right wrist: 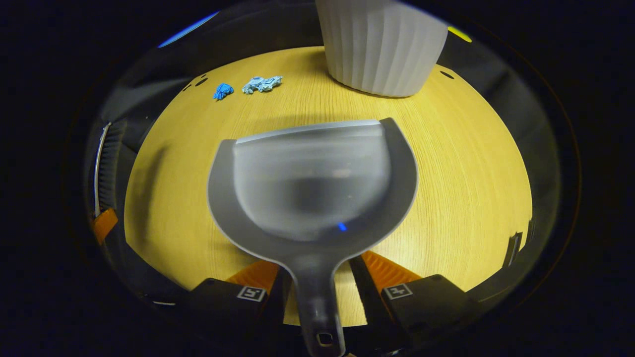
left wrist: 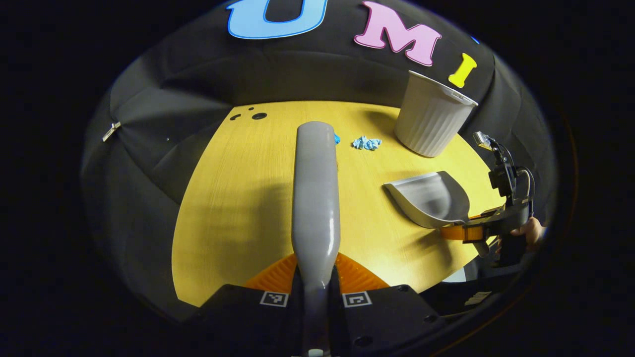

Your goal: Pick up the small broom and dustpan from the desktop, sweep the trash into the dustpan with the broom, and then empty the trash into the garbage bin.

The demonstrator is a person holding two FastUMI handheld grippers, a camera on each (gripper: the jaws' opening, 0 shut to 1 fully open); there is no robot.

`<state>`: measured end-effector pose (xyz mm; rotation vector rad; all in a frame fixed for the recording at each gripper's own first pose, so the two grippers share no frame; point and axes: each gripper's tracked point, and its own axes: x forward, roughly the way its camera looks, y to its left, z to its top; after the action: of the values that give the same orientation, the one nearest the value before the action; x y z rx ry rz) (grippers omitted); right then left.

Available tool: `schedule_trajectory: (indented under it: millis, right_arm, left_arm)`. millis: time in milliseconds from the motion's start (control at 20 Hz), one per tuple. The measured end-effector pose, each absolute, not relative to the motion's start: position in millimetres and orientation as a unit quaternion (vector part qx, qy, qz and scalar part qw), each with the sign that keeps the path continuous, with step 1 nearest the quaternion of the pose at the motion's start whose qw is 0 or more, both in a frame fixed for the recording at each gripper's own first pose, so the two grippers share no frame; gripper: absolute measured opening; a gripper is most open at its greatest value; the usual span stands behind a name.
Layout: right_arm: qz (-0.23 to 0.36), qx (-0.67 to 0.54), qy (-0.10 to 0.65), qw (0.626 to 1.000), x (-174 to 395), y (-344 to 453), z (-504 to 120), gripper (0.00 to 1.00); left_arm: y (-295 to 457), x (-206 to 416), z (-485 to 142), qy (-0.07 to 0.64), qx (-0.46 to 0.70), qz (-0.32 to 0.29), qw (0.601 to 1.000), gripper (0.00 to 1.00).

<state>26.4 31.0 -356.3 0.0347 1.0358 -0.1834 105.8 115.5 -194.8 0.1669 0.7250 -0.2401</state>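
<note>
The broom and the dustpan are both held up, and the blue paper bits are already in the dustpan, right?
Not quite. The dustpan is empty in the right gripper view. The blue paper bits lie on the table near the white bin. The broom and dustpan are indeed both held.

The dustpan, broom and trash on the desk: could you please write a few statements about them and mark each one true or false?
1. The right gripper is shut on the dustpan by its handle. True.
2. The dustpan already holds the blue trash. False: the two blue scraps lie on the desk, and the pan is empty.
3. The left gripper is shut on the broom. True.
4. The garbage bin lies tipped on its side. False: it stands upright on the desk.
5. The scraps lie beside the bin, not in it. True.
</note>
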Motion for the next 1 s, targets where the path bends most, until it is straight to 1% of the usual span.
schedule_trajectory:
  millis: [50,100,150,350,400,450,500,550,600,650,700,800,850,900,950,1000]
  right_arm:
    - [-0.085,0.006,0.494,0.865,26.7,30.4,-356.5,0.60]
    - [-0.084,0.001,0.494,0.866,26.0,29.5,-353.6,0.56]
    - [-0.086,0.005,0.493,0.866,29.4,29.7,-356.4,0.41]
    - [-0.057,0.031,0.499,0.864,26.1,29.9,-356.1,0.37]
    - [-0.055,0.031,0.502,0.862,23.4,26.0,-354.3,0.42]
    - [-0.055,0.018,0.506,0.861,21.4,19.5,-356.1,0.34]
    - [-0.050,0.007,0.506,0.861,18.7,15.7,-353.6,0.35]
    - [-0.044,0.000,0.509,0.860,14.4,13.3,-351.2,0.34]
    - [-0.039,-0.005,0.509,0.860,12.3,10.4,-345.9,0.34]
    - [-0.035,-0.014,0.506,0.862,15.4,8.1,-343.5,0.34]
    - [-0.031,-0.025,0.506,0.861,15.0,4.3,-340.7,0.34]
    - [-0.021,-0.029,0.502,0.864,18.3,2.8,-332.9,0.34]
    - [-0.013,-0.021,0.505,0.863,17.0,4.4,-330.6,0.34]
    - [-0.008,-0.016,0.506,0.862,15.9,5.1,-327.2,0.34]
    - [-0.002,-0.017,0.509,0.861,16.8,4.3,-325.9,0.34]
    - [0.001,-0.022,0.509,0.861,17.3,2.0,-323.6,0.34]
  left_arm:
    - [114.1,104.8,-194.8,0.356,0.075,-0.111,0.925,0.25]
    - [112.6,105.8,-194.3,0.357,0.069,-0.107,0.926,0.25]
    - [111.2,106.8,-195.4,0.357,0.065,-0.106,0.926,0.25]
    - [110.1,130.9,-202.1,0.367,0.074,-0.099,0.922,0.25]
    - [110.4,142.2,-201.4,0.367,0.081,-0.098,0.921,0.25]
    - [112.7,154.7,-202.2,0.368,0.092,-0.096,0.920,0.25]
    - [113.8,168.4,-203.3,0.370,0.100,-0.095,0.919,0.29]
    - [114.4,180.1,-208.1,0.380,0.101,-0.092,0.915,0.25]
    - [110.9,187.9,-211.3,0.393,0.091,-0.093,0.910,0.29]
    - [107.5,196.6,-213.1,0.399,0.084,-0.094,0.908,0.25]
    - [106.8,207.4,-214.6,0.404,0.091,-0.094,0.905,0.26]
    - [109.4,232.4,-216.3,0.402,0.123,-0.093,0.903,0.25]
    - [106.9,245.1,-217.2,0.402,0.132,-0.095,0.901,0.29]
    - [104.2,256.0,-219.8,0.407,0.141,-0.095,0.898,0.25]
    - [104.7,266.6,-222.4,0.412,0.162,-0.091,0.892,0.25]
    - [104.7,278.9,-223.3,0.410,0.189,-0.091,0.888,0.29]
